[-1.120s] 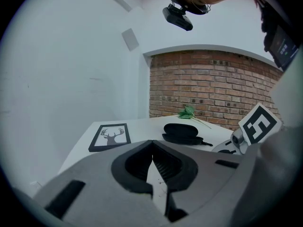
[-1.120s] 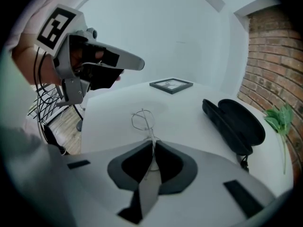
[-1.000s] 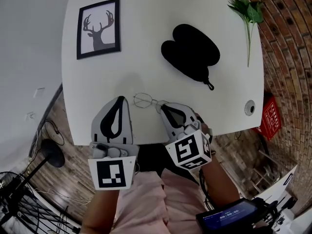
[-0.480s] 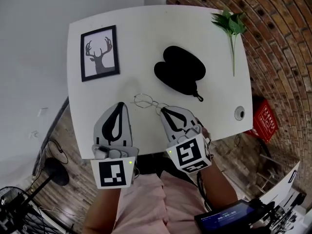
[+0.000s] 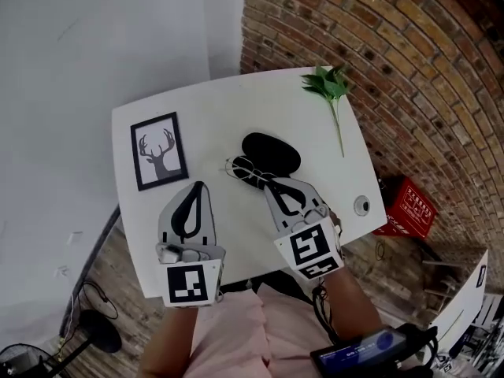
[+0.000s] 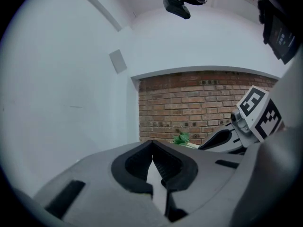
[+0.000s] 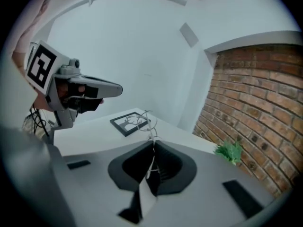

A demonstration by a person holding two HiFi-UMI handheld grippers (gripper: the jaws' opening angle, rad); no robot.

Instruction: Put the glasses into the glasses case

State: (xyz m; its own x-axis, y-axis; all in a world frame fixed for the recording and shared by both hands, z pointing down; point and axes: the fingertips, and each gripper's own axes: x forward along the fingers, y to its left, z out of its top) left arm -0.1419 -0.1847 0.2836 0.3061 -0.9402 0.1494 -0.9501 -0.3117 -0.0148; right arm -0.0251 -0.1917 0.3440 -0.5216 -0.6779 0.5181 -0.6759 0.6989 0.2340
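Thin wire glasses hang above the white table, pinched by one end in my right gripper, which is shut on them. In the right gripper view the glasses stick up out of the closed tips of the right gripper. The black glasses case lies on the table just beyond them, and whether it lies open I cannot tell. My left gripper hovers to the left, shut with nothing in it, and in its own view the left gripper has its tips meeting.
A framed deer picture lies at the table's left. A green sprig lies at the far right corner by the brick wall. A round cable hole marks the near right corner. A red box stands on the floor.
Both grippers have risen off the table. The glasses came up with the right gripper and now hang in front of the case. The table looks smaller and farther away.
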